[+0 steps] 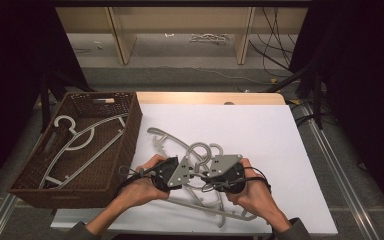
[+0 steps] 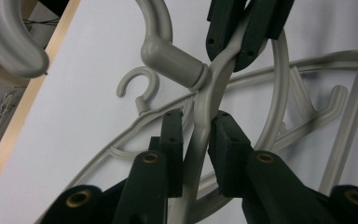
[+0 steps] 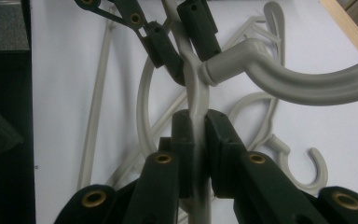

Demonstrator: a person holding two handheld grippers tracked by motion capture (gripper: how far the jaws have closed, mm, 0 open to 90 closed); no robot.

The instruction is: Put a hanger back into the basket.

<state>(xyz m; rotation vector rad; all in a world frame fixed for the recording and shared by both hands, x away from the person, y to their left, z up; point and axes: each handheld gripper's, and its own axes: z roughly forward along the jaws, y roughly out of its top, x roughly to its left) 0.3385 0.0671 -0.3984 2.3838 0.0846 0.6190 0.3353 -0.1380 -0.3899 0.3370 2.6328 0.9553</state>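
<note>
High view: one hanger already lies in the basket; several remain tangled on the white board. Left gripper and right gripper meet over the top hanger.

Left gripper view: jaws clamp the top hanger's shoulder below its neck.

Right gripper view: jaws pinch the opposite shoulder; the long axis runs gripper to gripper, hook sideways.

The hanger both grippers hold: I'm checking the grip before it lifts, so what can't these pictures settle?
- High view: the held hanger is hidden at the neck by the left gripper and right gripper.
- Left gripper view: its hook runs off the top edge.
- Basket: its near wall hides the floor.
</note>
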